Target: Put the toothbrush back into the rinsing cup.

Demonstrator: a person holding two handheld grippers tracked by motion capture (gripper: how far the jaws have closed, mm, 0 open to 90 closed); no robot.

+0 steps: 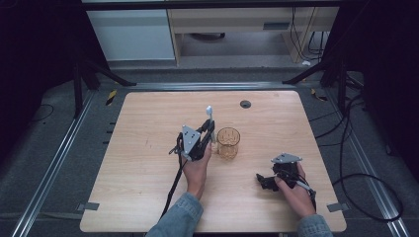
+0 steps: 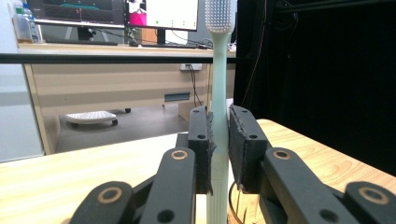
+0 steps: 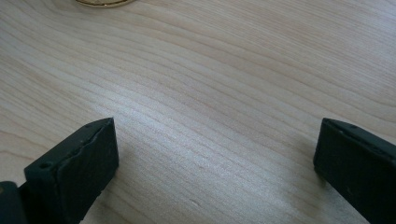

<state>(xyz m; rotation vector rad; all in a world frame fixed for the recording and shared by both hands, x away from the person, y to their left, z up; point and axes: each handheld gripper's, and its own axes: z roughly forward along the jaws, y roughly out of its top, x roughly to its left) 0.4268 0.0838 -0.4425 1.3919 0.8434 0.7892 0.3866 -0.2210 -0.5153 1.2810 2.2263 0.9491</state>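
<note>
Wooden and pale, the table [image 1: 148, 197] stands on a dark grey floor with black cables [image 1: 356, 173] lying around it. Behind it, in the left gripper view, a beige desk [image 2: 116, 74] holds computer screens [image 2: 116, 11].

A person's two arms reach in from the near edge, in blue denim sleeves [image 1: 180, 217]. The left gripper [image 1: 211, 129] is held up near the middle of the table. Its jaws are squeezed tight on a toothbrush [image 2: 218, 98], which stands straight up between the pads [image 2: 242, 144]. The white bristle head (at the very top) pokes well above the jaws. The handle is a pale green-white colour.

Just beside that gripper, to its right in the high view, stands a glass cup [image 1: 228, 143] with an amber tint. It sits upright on the wood. It may be empty, but the high view is too small to be sure.

The right gripper [image 1: 264, 181] rests low near the table's front right part, well apart from the cup. Its jaws are spread wide with bare wood between them.
</note>
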